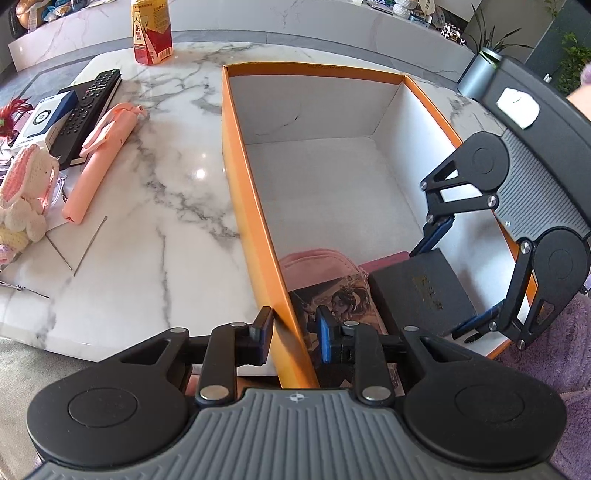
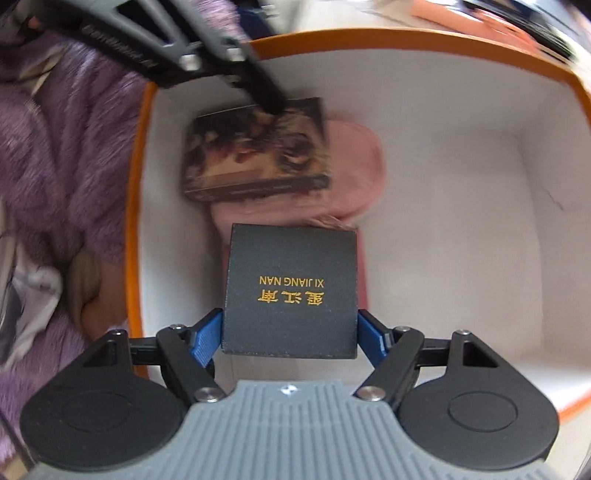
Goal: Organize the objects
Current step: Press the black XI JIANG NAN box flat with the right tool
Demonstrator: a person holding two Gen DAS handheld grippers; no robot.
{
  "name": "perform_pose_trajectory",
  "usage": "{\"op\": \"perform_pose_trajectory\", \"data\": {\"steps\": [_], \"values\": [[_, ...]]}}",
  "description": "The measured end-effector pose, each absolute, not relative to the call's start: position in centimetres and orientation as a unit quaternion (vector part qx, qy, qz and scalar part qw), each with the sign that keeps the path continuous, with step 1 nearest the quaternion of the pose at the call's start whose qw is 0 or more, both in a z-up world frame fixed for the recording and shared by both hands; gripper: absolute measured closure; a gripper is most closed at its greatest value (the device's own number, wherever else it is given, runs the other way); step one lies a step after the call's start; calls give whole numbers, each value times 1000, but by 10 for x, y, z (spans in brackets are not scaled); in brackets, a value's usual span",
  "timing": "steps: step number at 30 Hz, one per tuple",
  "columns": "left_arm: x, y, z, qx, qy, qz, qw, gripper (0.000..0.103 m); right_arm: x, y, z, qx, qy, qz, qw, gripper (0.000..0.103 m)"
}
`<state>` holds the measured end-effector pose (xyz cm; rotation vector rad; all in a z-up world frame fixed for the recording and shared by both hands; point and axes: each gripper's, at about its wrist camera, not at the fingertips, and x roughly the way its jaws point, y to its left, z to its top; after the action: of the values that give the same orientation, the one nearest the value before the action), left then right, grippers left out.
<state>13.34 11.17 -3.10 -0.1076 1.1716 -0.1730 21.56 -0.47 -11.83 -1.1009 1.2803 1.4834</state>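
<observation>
The left gripper (image 1: 293, 332) was closed over the near wall of the orange box (image 1: 236, 155), 1 pad outside and 1 inside, presumably to steady the box while it was being loaded. The right gripper (image 2: 290, 338) was held over the box interior with its jaws spread wide, the 2 blue pads pressed against opposite sides of the black gift box (image 2: 291, 291), which was thereby gripped; whether that box was touching the floor of the orange box could not be told. 2 items were already contained at the near end: an illustrated card box (image 2: 255, 151), lying partly on a pink pouch (image 2: 354, 173). The far half of the orange box was left bare, judged as room for further items. On the marble table (image 1: 166, 192), well apart from the orange box, a remote control (image 1: 88, 107), a pink stick (image 1: 99, 158), a crocheted rabbit (image 1: 26, 192) and a drink bottle (image 1: 151, 29) were not yet packed.
</observation>
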Motion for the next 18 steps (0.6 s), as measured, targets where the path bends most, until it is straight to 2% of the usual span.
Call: {"op": "perform_pose_trajectory", "data": {"steps": [3,4,6,9,11,13,18], "values": [[135,114,-31,-56,553,-81,828,73,213,9,-120,-459,514,600,407,25],[135,115,-31,-59,553,-82,827,74,214,12,-120,-456,513,600,410,19],[136,116,-31,-62,552,-82,828,74,214,16,-118,-443,519,605,411,14],[135,118,-29,-66,547,-83,830,73,213,14,-113,-430,523,608,414,13],[135,119,-28,-70,545,-84,832,73,218,10,-111,-422,530,597,430,24],[135,118,-28,-73,544,-88,831,74,224,6,-110,-412,543,582,444,42],[135,115,-28,-67,543,-83,833,74,218,7,-107,-379,545,583,468,45]]}}
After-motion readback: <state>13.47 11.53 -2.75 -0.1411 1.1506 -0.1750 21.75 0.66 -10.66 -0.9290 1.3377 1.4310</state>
